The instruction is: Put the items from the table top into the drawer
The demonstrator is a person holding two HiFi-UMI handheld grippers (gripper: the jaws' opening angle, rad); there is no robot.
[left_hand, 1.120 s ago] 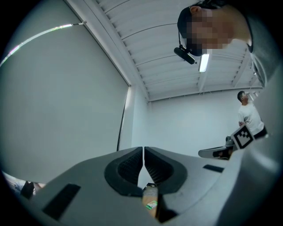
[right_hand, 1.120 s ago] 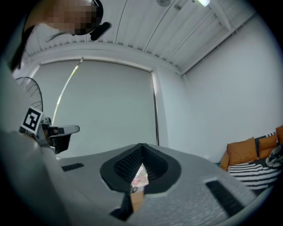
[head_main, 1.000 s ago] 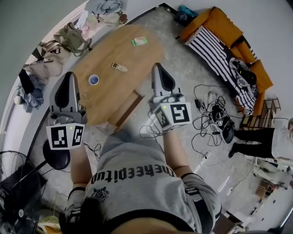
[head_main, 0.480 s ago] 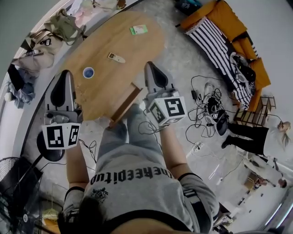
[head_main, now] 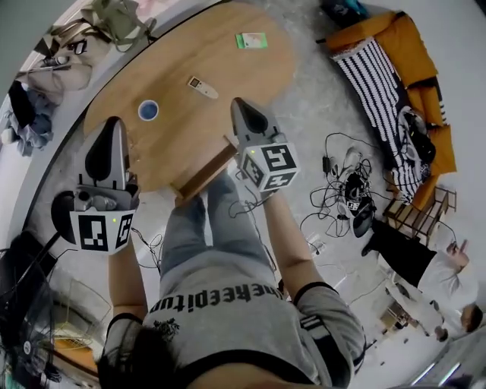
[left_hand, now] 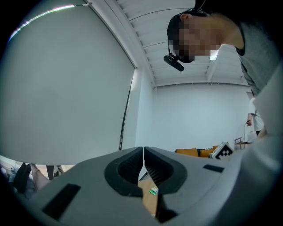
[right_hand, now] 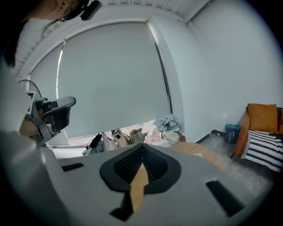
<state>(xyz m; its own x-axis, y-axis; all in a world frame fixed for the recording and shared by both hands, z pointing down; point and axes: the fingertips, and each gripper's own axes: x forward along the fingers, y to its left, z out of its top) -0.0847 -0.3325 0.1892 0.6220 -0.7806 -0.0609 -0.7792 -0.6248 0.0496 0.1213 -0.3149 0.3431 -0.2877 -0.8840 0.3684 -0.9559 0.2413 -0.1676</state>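
Note:
On the oval wooden table (head_main: 228,68) lie a blue round item (head_main: 148,110), a small remote-like item (head_main: 203,87) and a green card (head_main: 251,40). A wooden drawer (head_main: 202,174) juts out from the table's near edge. My left gripper (head_main: 115,123) hangs over the table's near left edge, shut and empty (left_hand: 143,152). My right gripper (head_main: 238,103) is over the near edge just right of the drawer, jaws shut with nothing held (right_hand: 142,148). The green card (left_hand: 153,191) shows low between the left jaws.
An orange sofa (head_main: 380,38) with a striped blanket stands at the right. Cables (head_main: 345,190) sprawl on the floor by another person (head_main: 421,266). Bags (head_main: 114,19) lie beyond the table. A black round base (head_main: 62,213) and a fan (head_main: 23,319) stand at the left.
Both grippers have come down toward the table's near edge. The right one has moved left, close to the drawer. The table has drawn nearer in view.

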